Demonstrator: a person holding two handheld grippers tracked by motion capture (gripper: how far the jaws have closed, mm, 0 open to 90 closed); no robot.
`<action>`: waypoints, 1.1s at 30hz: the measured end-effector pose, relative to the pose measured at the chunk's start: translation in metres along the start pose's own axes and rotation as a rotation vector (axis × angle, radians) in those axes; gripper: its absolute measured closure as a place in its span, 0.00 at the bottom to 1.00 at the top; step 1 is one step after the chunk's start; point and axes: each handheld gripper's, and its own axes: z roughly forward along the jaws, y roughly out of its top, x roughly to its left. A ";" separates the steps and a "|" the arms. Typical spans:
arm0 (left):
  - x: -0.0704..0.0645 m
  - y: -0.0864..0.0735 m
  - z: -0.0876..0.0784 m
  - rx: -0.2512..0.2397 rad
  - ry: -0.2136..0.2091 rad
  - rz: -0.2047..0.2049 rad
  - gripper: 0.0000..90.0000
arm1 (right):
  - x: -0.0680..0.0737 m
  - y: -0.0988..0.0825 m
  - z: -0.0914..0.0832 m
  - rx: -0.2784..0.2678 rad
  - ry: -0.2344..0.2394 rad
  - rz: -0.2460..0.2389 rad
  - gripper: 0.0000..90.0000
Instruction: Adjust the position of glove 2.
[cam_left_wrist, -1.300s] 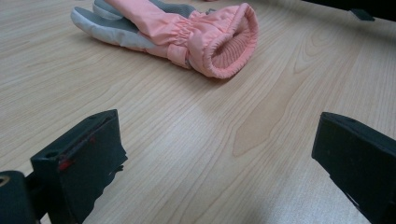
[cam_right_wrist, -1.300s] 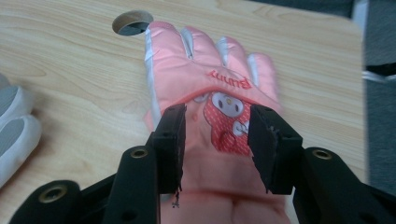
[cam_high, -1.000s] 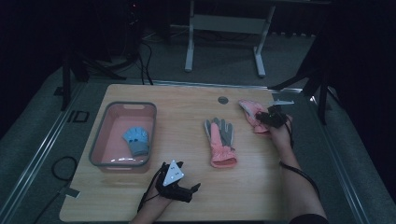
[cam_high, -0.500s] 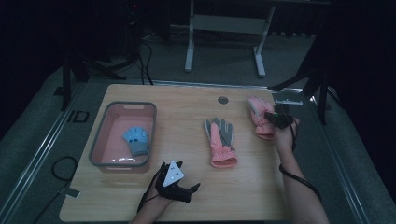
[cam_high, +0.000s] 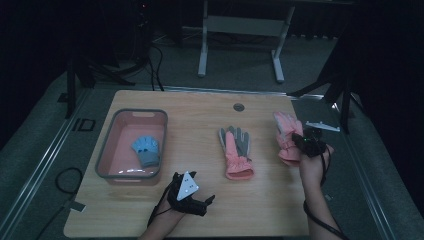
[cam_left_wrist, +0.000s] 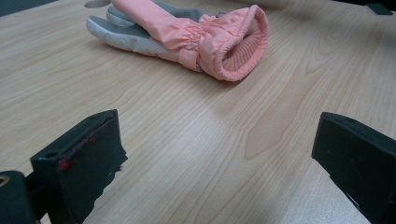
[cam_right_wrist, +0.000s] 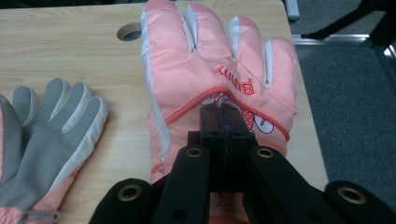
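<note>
While the left tool (cam_high: 197, 200) is rested on the near edge of the worktop (cam_high: 200, 125) with its jaws spread wide and nothing between them, little of the sorting can be judged done: one small blue glove (cam_high: 146, 150) is seen lying inside the pink bin (cam_high: 102, 155) at the left. At mid-worktop a pink and grey glove (cam_high: 235, 150) is left untouched, palm up. Farther right, the pink glove (cam_right_wrist: 219, 88) is pinched in the closed right tool (cam_right_wrist: 223, 116) and is lifted, so two gloves are judged left to be binned.
</note>
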 end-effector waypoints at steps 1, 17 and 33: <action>0.000 0.000 0.000 0.000 -0.003 -0.003 0.02 | 0.002 -0.004 0.000 0.009 -0.006 0.002 1.00; -0.003 -0.001 0.004 0.014 -0.024 0.010 0.02 | 0.008 -0.043 0.021 0.088 -0.045 0.034 0.99; -0.003 -0.002 0.003 0.020 -0.037 0.009 0.02 | 0.001 -0.045 0.015 0.048 0.041 -0.029 0.79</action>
